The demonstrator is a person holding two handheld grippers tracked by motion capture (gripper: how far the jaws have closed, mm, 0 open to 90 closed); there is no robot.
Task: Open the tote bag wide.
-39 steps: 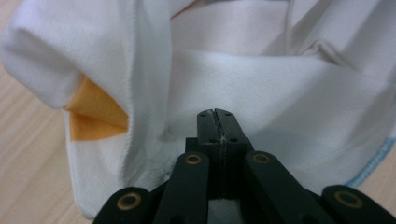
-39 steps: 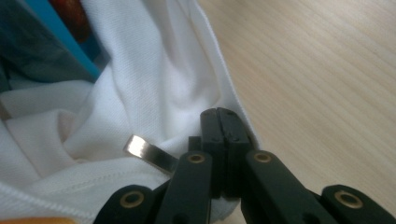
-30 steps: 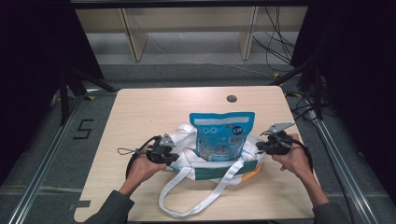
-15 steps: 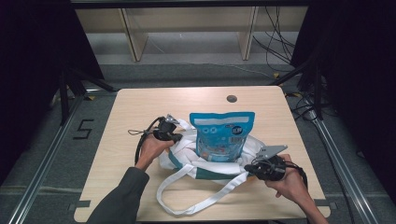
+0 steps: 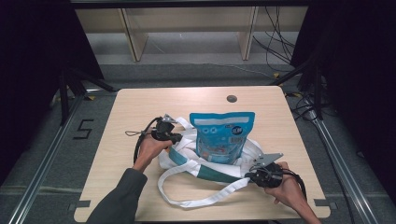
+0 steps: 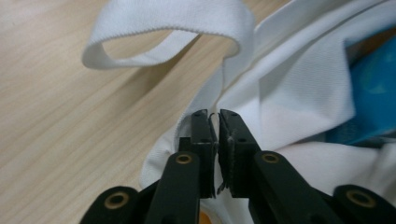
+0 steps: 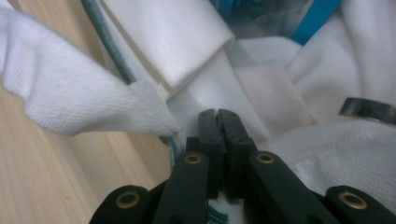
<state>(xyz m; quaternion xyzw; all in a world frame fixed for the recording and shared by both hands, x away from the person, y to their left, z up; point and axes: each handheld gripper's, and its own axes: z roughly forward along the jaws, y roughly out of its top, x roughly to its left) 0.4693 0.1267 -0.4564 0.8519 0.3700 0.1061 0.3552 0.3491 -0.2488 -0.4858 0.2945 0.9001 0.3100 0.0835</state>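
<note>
A white tote bag [image 5: 183, 161] with teal trim lies on the wooden table [image 5: 140, 107]. A blue snack pouch [image 5: 222, 135] stands upright in its mouth. My left gripper [image 5: 176, 137] grips the bag's left rim; in the left gripper view the gripper [image 6: 215, 115] is shut on a thin fold of white cloth, beside the blue pouch [image 6: 373, 93]. My right gripper [image 5: 250, 175] holds the bag's near right corner. In the right gripper view the gripper [image 7: 217, 113] is shut on white fabric under a folded hem [image 7: 196, 37].
One long white handle strap [image 5: 201, 201] loops toward the table's front edge; another strap loop [image 6: 173, 18] curls over the wood. A dark round grommet [image 5: 231, 98] sits at the back of the table. Shelving and cables lie beyond the far edge.
My right gripper has moved from beside the pouch down toward the front edge, drawing the bag's rim with it. My left gripper has shifted slightly farther back on the left rim.
</note>
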